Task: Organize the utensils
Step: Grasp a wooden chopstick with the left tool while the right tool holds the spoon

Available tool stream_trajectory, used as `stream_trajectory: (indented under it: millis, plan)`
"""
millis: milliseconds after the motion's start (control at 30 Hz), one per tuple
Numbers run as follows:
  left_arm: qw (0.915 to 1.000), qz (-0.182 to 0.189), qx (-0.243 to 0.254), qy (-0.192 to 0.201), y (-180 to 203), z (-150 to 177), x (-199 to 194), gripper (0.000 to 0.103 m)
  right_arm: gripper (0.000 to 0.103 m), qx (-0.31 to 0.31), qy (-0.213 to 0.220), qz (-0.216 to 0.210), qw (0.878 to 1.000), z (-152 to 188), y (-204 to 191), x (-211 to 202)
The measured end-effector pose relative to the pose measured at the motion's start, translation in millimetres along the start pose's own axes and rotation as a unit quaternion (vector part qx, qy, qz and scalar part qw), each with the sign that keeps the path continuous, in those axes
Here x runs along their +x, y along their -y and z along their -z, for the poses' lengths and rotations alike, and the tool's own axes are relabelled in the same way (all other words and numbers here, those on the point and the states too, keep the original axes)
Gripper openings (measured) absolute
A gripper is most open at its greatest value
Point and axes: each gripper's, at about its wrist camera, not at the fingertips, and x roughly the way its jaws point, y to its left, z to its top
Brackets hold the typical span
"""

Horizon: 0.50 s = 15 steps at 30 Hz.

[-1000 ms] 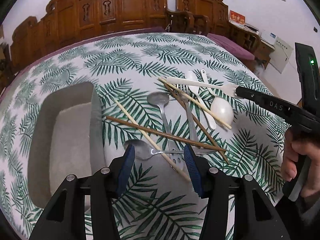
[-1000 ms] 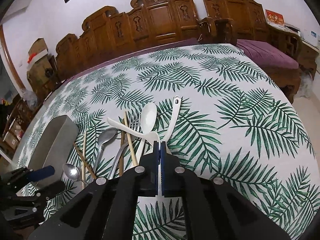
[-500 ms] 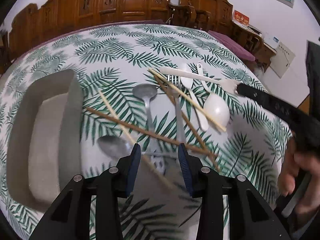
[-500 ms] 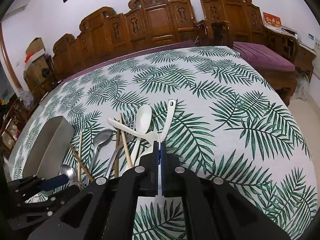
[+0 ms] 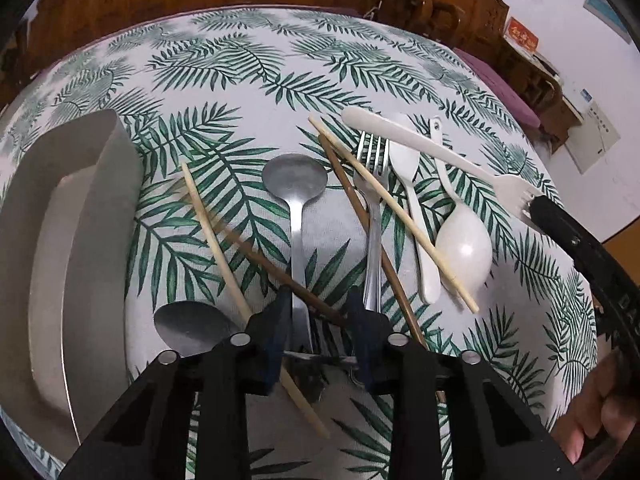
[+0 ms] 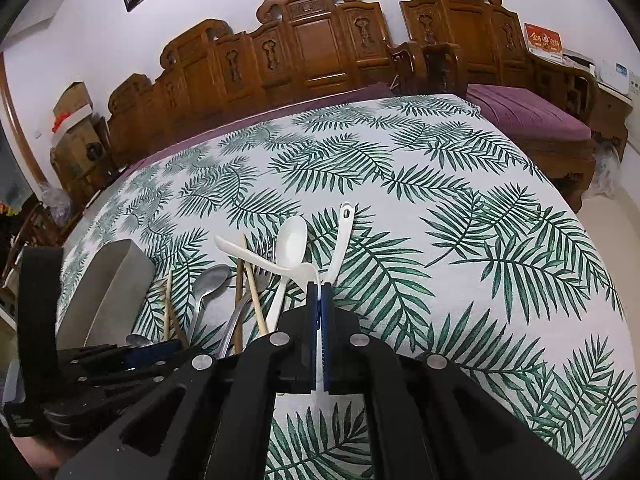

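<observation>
My left gripper (image 5: 316, 320), jaws just closing, straddles the spoon (image 5: 296, 216) handle, which runs lengthwise between them. My right gripper (image 6: 319, 332) is clamped on the white fork (image 6: 256, 254).

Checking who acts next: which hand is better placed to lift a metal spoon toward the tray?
Left. Its tongs straddle a metal spoon handle, closing in, beside the tray. The right tongs are shut on the white fork.

hidden: metal spoon (image 5: 295, 216) handle end behind left hand-held gripper (image 5: 318, 332) | grip unclear
</observation>
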Motion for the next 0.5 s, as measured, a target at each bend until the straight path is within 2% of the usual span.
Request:
stream_trajectory:
  millis: [67, 100, 133, 333, 500]
  plan:
    - [1.0, -0.002, -0.002, 0.0, -1, -1, 1, 0.019, 0.002, 0.001, 0.001, 0.0, 1.0, 0, 0, -1]
    - [1.0, -0.003, -0.003, 0.0, -3, -1, 1, 0.012, 0.002, 0.002, 0.001, -0.001, 1.0, 0, 0, -1]
    - [1.0, -0.005, -0.004, 0.0, -4, -3, 2, 0.01, 0.002, 0.003, 0.002, -0.001, 1.0, 0, 0, -1]
    - [0.9998, 0.006, -0.016, 0.0, -16, -2, -1, 0.007, 0.002, 0.001, 0.002, -0.001, 1.0, -1, -2, -2]
    - [0.9999, 0.006, -0.006, 0.007, -16, 1, -7, 0.006, 0.002, -0.002, 0.002, 0.003, 1.0, 0, -2, -2]
